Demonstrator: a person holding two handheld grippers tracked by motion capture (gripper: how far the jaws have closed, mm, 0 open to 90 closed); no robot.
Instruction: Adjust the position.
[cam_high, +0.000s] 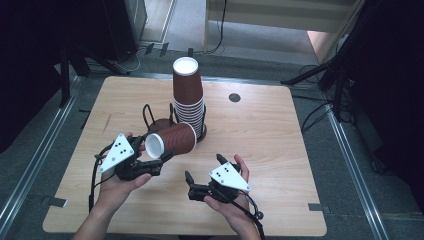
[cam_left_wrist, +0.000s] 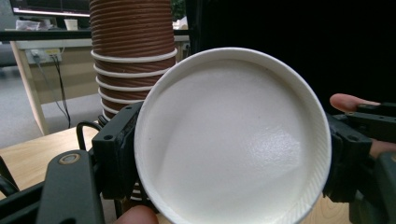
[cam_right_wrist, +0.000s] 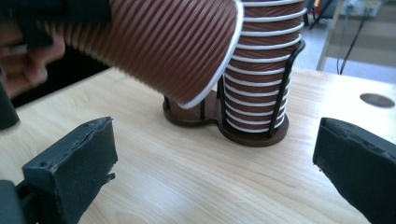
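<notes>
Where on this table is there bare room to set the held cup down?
Bare wood lies right of the cup stack toward the grommet hole, and along the table's left edge. It is crowded around the holder, where the left gripper holds the cup.

One stack of brown paper cups (cam_high: 189, 97) counted, one separate brown cup (cam_high: 170, 141) held on its side, one wire cup holder (cam_high: 159, 121) with two rings, two grippers, left gripper (cam_high: 150, 165), right gripper (cam_high: 192, 187), one table (cam_high: 280, 150)

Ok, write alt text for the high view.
The left claw holds a brown paper cup on its side above a wooden table. Behind it, a stack of upside-down cups stands in a wire holder. The right claw hovers open nearby.
</notes>
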